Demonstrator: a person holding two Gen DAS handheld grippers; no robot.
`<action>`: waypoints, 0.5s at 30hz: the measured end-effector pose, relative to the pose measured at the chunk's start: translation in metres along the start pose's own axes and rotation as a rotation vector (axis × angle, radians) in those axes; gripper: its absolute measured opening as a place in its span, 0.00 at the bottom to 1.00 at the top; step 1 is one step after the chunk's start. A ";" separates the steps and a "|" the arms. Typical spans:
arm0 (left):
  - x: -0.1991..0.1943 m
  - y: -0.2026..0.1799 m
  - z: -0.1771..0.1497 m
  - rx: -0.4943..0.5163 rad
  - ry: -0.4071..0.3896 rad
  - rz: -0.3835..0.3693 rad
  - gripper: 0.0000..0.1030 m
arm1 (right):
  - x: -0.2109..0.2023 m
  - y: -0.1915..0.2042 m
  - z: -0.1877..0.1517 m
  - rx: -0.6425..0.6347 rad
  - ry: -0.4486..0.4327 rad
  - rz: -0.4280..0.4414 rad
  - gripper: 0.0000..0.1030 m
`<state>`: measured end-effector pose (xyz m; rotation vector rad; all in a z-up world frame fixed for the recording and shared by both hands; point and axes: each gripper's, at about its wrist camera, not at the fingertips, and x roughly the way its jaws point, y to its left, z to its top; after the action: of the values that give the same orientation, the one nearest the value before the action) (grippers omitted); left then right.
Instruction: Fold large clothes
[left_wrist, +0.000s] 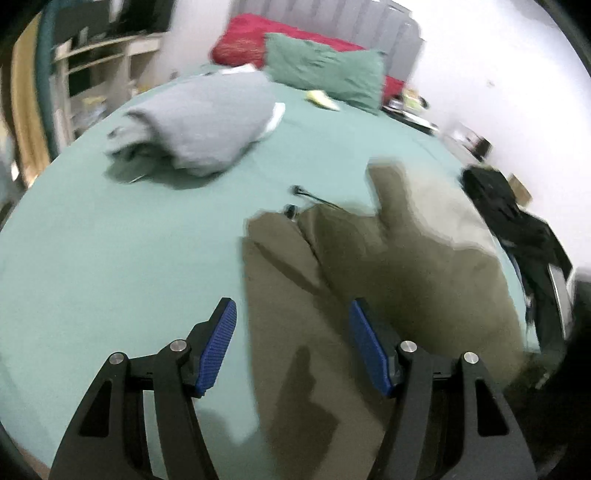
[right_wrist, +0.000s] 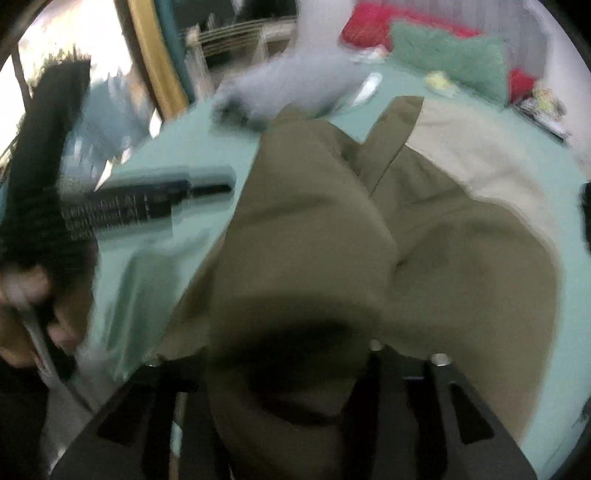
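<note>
Olive garment (right_wrist: 295, 258) hides the right tool's (right_wrist: 280, 369) fingertips, seemingly draped.

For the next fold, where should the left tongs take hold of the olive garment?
Probably the olive garment is best pinched at its near left edge, coming from the bare sheet side. That edge lies flat and exposed just ahead of the open left tongs; blur hides finer detail.

In the right wrist view we cannot see the right gripper's (right_wrist: 288, 373) fingertips: a fold of the olive garment (right_wrist: 314, 236) covers them, so whether they press it we cannot tell. The left gripper (right_wrist: 122, 206) is smeared by blur there, its lettering unreadable. Near the bed's (left_wrist: 110, 258) far edge, small things beside the green pillow (left_wrist: 325, 70) stay unidentifiable.
</note>
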<state>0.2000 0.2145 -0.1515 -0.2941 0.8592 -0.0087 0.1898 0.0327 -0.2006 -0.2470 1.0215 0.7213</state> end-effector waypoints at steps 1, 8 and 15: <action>-0.001 0.008 0.005 -0.028 -0.006 -0.005 0.66 | 0.010 0.011 -0.004 -0.030 0.020 0.024 0.64; -0.013 0.025 0.014 -0.104 -0.046 -0.195 0.66 | 0.029 0.057 -0.021 -0.169 0.029 0.069 1.00; 0.028 -0.049 -0.002 0.062 0.134 -0.362 0.66 | -0.016 0.070 -0.038 -0.258 -0.030 0.081 1.00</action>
<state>0.2230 0.1634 -0.1609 -0.3912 0.9269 -0.3952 0.1127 0.0587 -0.1970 -0.4184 0.9129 0.9287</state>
